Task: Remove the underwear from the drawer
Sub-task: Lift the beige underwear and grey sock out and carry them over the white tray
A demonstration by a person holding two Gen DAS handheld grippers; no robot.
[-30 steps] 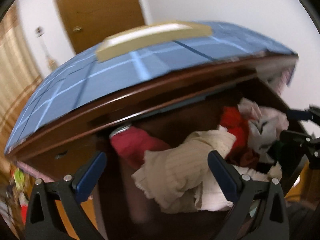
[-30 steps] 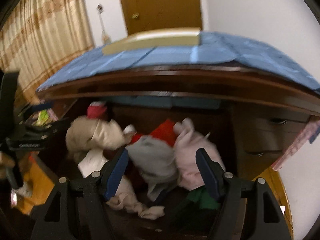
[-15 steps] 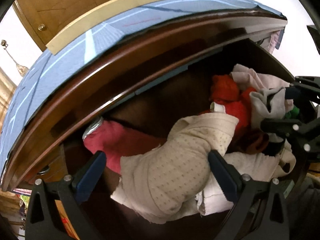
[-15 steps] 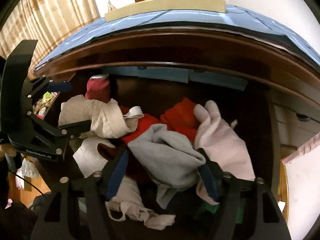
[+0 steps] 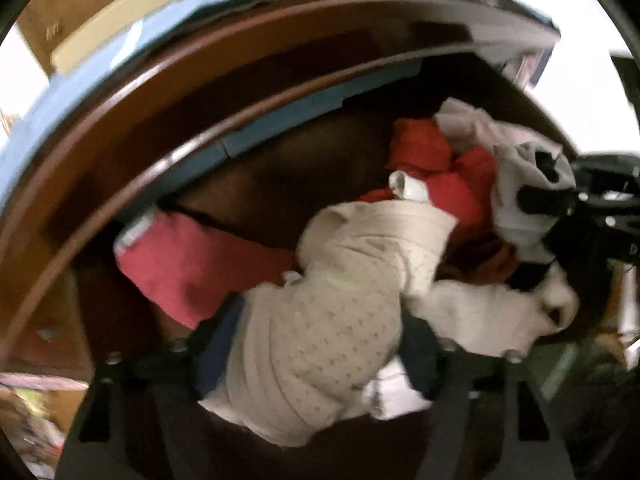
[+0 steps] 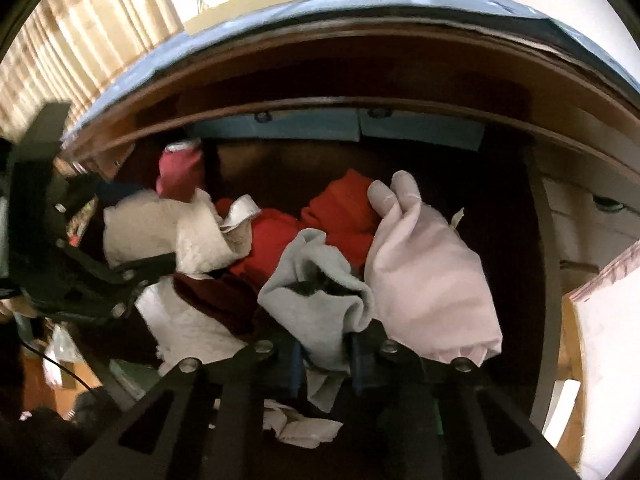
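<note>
The open wooden drawer (image 6: 538, 240) is heaped with underwear. My left gripper (image 5: 320, 340) points down into it; its jaws are closing and its pads press both sides of a beige dotted underwear piece (image 5: 320, 320). My right gripper (image 6: 326, 360) is closing too, pinching a fold of grey underwear (image 6: 316, 292) between its blue pads. In the left wrist view the right gripper (image 5: 560, 196) shows at the right edge on that grey piece (image 5: 516, 184). In the right wrist view the left gripper (image 6: 100, 276) sits over the beige piece (image 6: 160, 232).
Red garments (image 6: 272, 244), a pale pink one (image 6: 432, 272), a dark pink one (image 5: 188, 264) and white cloth (image 5: 480, 316) fill the rest of the drawer. Above it juts the dresser top under a blue cover (image 6: 320, 12). Small drawers (image 6: 592, 220) lie to the right, curtains (image 6: 80, 40) far left.
Both grippers sank into the drawer and narrowed. The left one went from wide open above the beige piece to clamping it; the right one came together on the grey piece.
</note>
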